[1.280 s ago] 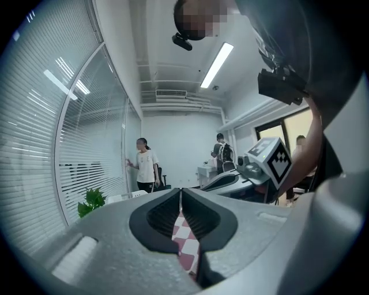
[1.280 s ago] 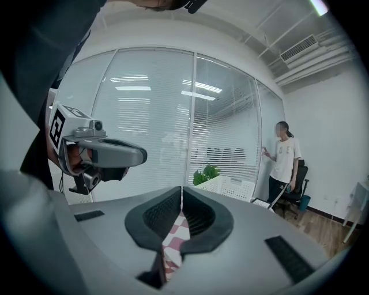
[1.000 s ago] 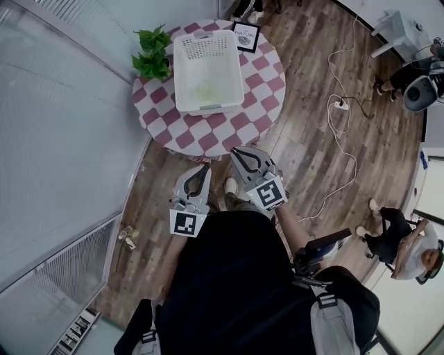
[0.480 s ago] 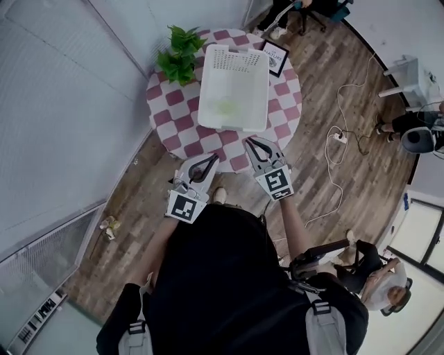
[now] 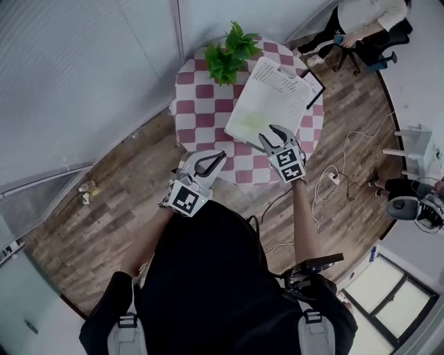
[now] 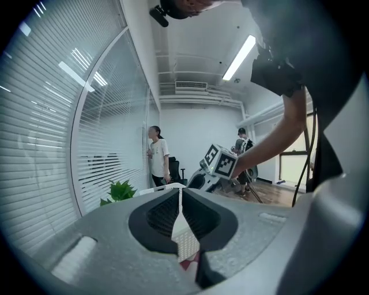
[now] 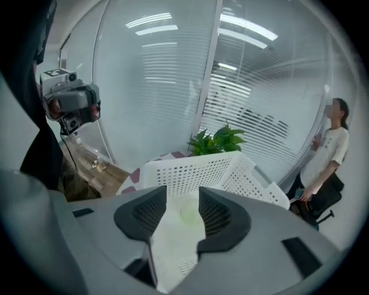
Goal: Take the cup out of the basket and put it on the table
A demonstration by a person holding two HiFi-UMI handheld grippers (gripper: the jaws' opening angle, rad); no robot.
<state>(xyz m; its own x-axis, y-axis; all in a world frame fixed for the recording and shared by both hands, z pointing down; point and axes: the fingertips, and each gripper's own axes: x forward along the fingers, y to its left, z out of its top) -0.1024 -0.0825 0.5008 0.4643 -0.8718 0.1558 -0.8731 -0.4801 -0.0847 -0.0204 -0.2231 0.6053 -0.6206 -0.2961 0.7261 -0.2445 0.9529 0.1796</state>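
A white perforated basket point(image 5: 277, 97) point(image 7: 199, 167) stands on the round pink-and-white checked table point(image 5: 201, 104). Inside it lies a pale green cup point(image 7: 189, 213), seen only as a faint greenish patch point(image 5: 251, 119) in the head view. My right gripper point(image 5: 272, 133) point(image 7: 183, 196) hovers at the basket's near rim and points into it. Its jaws are opening, with nothing pressed between them; the cup shows beyond the gap. My left gripper point(image 5: 216, 158) point(image 6: 180, 193) is shut and empty, over the table's near edge to the left of the basket.
A potted green plant point(image 5: 232, 59) point(image 7: 219, 141) stands behind the basket, and a framed picture point(image 5: 316, 84) is at its right. A glass wall with blinds runs along the left. A white cable and power strip point(image 5: 331, 177) lie on the wooden floor. People are at the far right point(image 5: 361, 17).
Both grippers have advanced from over the floor to the table's edge, the right one reaching the basket. The right jaws have parted. The head view has swung around.
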